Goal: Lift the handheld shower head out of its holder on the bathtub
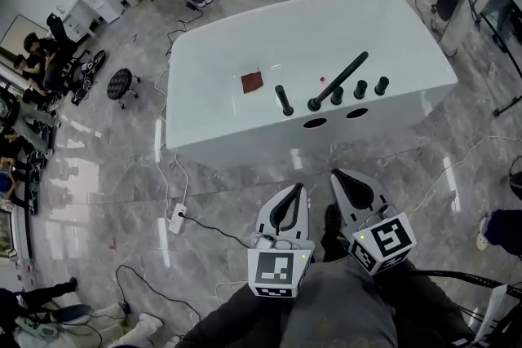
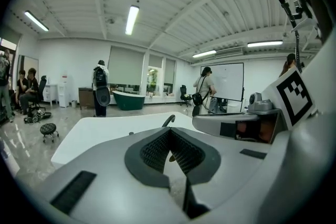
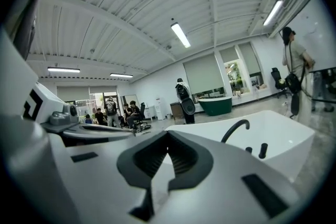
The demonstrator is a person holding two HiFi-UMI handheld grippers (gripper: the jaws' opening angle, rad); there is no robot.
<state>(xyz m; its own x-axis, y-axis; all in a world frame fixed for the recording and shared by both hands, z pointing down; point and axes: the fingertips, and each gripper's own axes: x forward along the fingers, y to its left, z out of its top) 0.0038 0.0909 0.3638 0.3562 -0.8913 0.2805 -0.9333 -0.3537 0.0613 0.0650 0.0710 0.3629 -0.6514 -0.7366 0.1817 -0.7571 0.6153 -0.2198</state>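
Floor (image 1: pixel 98 175): grey marbled tiles with loose cables across them. It fills the space between the person and the tub.
Bathtub (image 1: pixel 236 138): a white, free-standing block. Its long side lies across the head view and its near wall faces the person. The row of black fittings sits on the near rim, right of centre.
Left claw (image 1: pixel 297 188): held over the floor short of the tub wall, tips aimed at the tub. In the left gripper view (image 2: pixel 169 136) its ribbed pads meet, with nothing between them.
Right claw (image 1: pixel 339 174): just beside the left one, also over the floor and aimed at the tub. In the right gripper view (image 3: pixel 168 136) its jaws are fully closed and empty.
Spout (image 1: pixel 338 80): the longest black fitting. It slants from its base on the rim toward the upper right of the head view, and shows as an arch in the right gripper view (image 3: pixel 234 131).
Handheld shower head (image 1: pixel 283 99): a short black stick at the left end of the row, seated in its holder on the near rim. Its long axis is close to upright, the free end pointing up and leaning slightly away from the person. It is well apart from both claws.
Knobs (image 1: pixel 360 90): three short black stubs right of the spout base.
Red patch (image 1: pixel 251 81): a small dark-red square left of the fittings. What it is cannot be told.
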